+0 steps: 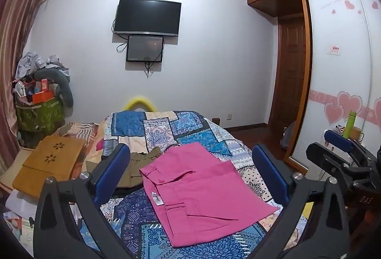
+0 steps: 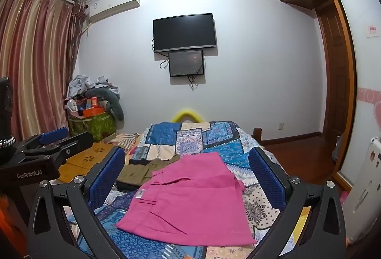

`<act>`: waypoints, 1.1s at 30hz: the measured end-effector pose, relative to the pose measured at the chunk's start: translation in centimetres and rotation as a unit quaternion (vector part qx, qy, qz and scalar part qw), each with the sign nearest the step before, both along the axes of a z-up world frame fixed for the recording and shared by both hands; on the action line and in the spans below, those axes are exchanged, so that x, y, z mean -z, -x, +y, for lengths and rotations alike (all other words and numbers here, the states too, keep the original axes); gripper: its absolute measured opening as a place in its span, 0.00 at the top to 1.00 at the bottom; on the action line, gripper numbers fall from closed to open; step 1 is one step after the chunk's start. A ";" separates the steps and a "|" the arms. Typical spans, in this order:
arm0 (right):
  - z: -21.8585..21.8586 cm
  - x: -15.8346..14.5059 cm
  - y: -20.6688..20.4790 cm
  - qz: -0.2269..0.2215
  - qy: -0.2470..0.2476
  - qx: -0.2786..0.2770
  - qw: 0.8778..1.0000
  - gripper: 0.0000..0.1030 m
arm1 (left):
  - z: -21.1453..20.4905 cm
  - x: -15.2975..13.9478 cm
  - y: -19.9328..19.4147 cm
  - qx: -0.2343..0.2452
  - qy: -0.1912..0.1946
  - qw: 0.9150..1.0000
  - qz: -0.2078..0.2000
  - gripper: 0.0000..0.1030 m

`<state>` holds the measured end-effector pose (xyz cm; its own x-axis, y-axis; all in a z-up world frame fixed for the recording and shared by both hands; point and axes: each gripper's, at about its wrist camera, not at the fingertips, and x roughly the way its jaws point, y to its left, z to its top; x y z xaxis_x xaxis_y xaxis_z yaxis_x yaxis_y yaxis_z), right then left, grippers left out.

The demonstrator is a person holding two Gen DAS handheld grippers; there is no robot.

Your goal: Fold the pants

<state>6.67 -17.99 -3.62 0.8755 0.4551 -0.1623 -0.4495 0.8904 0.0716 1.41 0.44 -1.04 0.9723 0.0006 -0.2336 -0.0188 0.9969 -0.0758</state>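
Left wrist view: pink pants (image 1: 200, 192) folded on the patchwork bedspread (image 1: 190, 130), their near edge cut off by the left gripper (image 1: 190, 173), spread wide, holding nothing. Right wrist view: olive garment (image 2: 145, 169) partly under the pants (image 2: 190, 197); right gripper (image 2: 188, 175) equally spread, empty.

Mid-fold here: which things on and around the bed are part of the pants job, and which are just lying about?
Job:
pink pants, folded on the patchwork bedspread
left gripper, open
right gripper, open

Lying about:
olive garment beside the pants
wooden lap desk
green laundry bag
green bottle
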 end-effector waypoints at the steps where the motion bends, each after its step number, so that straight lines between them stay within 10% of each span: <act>1: 0.0 0.2 0.1 -0.001 0.000 0.001 1.000 0.00 | 0.0 0.1 -0.1 0.000 0.000 1.000 0.001 0.00; 33: -0.7 0.4 0.0 0.000 -0.008 0.006 1.000 0.00 | -1.2 -0.3 0.3 -0.003 -0.022 1.000 -0.008 0.00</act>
